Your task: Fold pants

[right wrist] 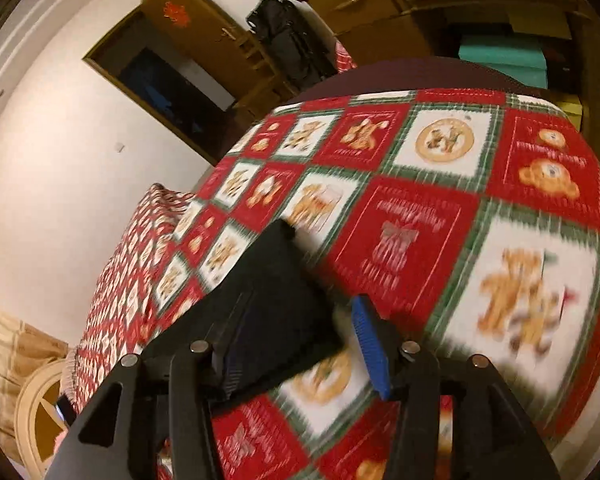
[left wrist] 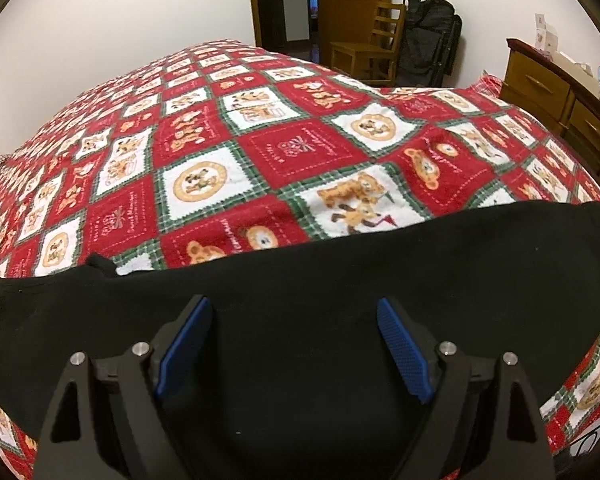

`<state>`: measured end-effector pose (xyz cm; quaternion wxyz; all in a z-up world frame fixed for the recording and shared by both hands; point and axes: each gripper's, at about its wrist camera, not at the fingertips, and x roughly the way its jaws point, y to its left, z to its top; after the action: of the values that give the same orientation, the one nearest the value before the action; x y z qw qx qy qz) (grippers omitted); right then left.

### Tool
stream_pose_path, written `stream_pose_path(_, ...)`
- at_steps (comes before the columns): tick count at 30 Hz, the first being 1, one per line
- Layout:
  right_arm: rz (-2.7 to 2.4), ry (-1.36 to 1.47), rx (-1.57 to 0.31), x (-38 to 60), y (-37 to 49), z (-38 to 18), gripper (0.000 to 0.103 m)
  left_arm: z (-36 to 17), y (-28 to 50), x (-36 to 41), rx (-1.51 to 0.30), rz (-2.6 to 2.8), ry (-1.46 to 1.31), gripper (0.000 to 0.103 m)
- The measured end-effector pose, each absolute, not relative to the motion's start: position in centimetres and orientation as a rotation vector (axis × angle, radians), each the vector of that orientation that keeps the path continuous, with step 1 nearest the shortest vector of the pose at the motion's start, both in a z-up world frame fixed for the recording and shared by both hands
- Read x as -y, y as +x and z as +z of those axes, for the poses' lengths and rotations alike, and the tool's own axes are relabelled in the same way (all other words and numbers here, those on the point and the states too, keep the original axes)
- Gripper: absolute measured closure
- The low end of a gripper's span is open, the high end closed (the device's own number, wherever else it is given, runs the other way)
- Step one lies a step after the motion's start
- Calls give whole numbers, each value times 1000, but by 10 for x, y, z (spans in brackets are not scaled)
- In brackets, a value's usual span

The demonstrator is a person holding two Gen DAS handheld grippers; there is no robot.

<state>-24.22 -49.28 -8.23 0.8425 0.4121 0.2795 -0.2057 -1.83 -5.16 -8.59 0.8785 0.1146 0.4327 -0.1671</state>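
Observation:
The black pants point(left wrist: 300, 280) lie folded into a wide band across the near part of the bed point(left wrist: 260, 140), which has a red, white and green teddy-bear quilt. My left gripper point(left wrist: 294, 320) is open just above the pants, its blue pads point(left wrist: 400, 344) spread wide and empty. In the blurred right wrist view the pants point(right wrist: 268, 300) lie under the left finger. My right gripper point(right wrist: 300, 332) is open over the edge of the pants and the quilt point(right wrist: 460, 220), one blue pad point(right wrist: 370, 344) showing.
A wooden chair point(left wrist: 372, 44) and a black bag point(left wrist: 428, 40) stand by the door beyond the bed. A wooden dresser point(left wrist: 556, 92) lines the right side. A pillow point(right wrist: 148, 232) in the same pattern lies at the bed's head.

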Motion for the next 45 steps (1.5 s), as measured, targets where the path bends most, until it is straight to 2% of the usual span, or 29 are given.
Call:
stream_pose_path(3,-442,735,-627,464,-232,-80,54,-86,-20,56,-901,-365,245,16)
stream_pose_path(7,-519,705,-711,453,-222,-93,56,-83,-23,54,-891,-370,244,16)
stream_pose_path(14,-559,894,-628,481,-246,-106,56,-85,-20,45,-905,-346,209,16)
stream_pose_path(21,-435,914,-648,448,-212,-109,56,-83,-21,48,-900,-359,219,16)
stream_pose_path(24,-469,936,-585,447,-209,-109,54,-82,-20,44,-897,-354,205,16)
stream_pose_path(28,-520,1137,-429,458,-225,-123,54,-83,-16,38,-909,-340,183,16)
stream_pose_path(34,-501,1010,-514,439,-203,-114,55,-85,-12,34,-920,-334,162,16)
stream_pose_path(36,-530,1063,-475,446,-206,-117,61,-85,-13,33,-919,-336,167,16)
stream_pose_path(40,-537,1072,-508,456,-197,-123,94,-83,-11,28,-912,-328,159,16)
stream_pose_path(45,-524,821,-491,433,-195,-80,96,-80,-5,15,-906,-310,117,16)
